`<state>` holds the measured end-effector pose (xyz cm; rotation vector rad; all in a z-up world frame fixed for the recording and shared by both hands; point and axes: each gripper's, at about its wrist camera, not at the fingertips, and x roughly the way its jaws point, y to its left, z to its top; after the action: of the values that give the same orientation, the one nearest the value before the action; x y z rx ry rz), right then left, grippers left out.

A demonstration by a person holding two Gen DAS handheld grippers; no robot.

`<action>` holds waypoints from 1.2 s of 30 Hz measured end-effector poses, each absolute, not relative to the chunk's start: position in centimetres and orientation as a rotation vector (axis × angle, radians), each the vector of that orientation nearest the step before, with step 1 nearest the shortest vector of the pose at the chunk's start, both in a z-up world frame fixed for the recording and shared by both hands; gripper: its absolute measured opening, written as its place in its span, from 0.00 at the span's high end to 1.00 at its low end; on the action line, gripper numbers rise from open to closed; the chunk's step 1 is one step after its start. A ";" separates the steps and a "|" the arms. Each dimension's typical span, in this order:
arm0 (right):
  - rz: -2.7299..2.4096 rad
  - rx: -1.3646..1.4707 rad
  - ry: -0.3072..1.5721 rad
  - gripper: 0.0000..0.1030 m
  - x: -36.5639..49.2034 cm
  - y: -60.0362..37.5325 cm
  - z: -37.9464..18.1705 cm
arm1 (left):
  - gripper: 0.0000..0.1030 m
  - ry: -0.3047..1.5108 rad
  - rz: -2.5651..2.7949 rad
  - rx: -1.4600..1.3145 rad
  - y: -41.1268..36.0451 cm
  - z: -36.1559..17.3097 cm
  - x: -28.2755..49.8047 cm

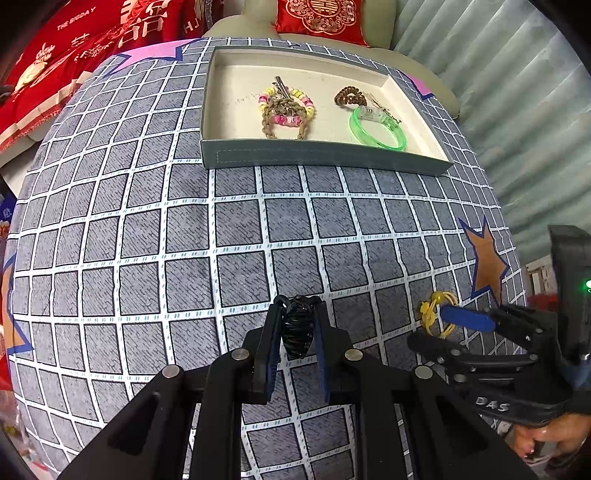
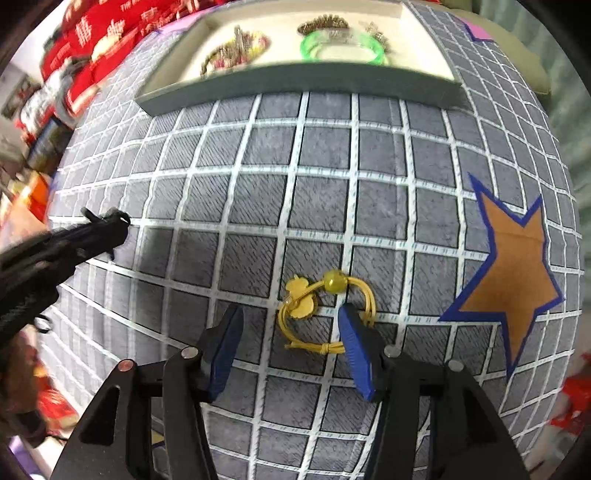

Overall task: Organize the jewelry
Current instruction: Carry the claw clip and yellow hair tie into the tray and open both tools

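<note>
Two tongs work over a bench (image 1: 236, 229) covered with a grey cloth gridded in white and marked with orange stars (image 2: 513, 258).

Nearest in the left wrist view, the left tongs (image 1: 298, 314) are clamped on a black spiral hair tie (image 1: 297, 328), its coils squeezed between the two blue-lined fingers and held just above the cloth. In the right wrist view those same tongs (image 2: 110, 221) enter from the left edge, dark and somewhat blurred.

To the right, the right tongs (image 2: 291, 325) point down at the cloth with their blue pads apart. A yellow hair tie (image 2: 325, 314) with a round bead and flower-shaped charms lies flat on the bench between them; the right pad (image 2: 354, 343) covers part of the loop, but neither pad presses on it, so nothing is gripped. From the left wrist view this tie (image 1: 437, 314) sits just beside an orange star, with a blue pad across it and a hand (image 1: 546, 439) on the handle below.

Farther off, at the far side of the bench, stands a shallow grey-walled tray (image 1: 325, 157) with a cream floor. Inside, on the left, lie a pink-and-yellow beaded bracelet (image 1: 291, 107), a braided tan cord and a metal clip, overlapping. On the right are a brown spiral hair tie (image 1: 349, 96) and a translucent green bangle (image 1: 376, 127), close together.

Beyond the bench are red embroidered cushions (image 1: 321, 18).
</note>
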<state>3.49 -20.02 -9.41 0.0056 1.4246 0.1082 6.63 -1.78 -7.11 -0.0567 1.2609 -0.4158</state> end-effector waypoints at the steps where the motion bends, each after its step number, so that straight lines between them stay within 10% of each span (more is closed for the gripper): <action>1: 0.101 -0.023 1.419 0.53 3.4 -19.5 -9.4 | 0.73 1.262 -0.417 -0.057 -1.8 -7.1 6.6; 3: 0.081 -0.051 1.412 0.80 3.5 -18.7 -9.4 | 0.73 1.262 -0.420 -0.054 -1.9 -7.1 6.5; 36: 0.090 0.337 1.307 0.80 5.2 -27.0 -4.6 | 0.73 1.244 -0.401 -0.046 -2.5 -6.2 7.7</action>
<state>5.16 -27.00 -4.59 0.3373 1.3073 0.0905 7.71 -2.46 -6.22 -0.0463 1.2442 -0.4010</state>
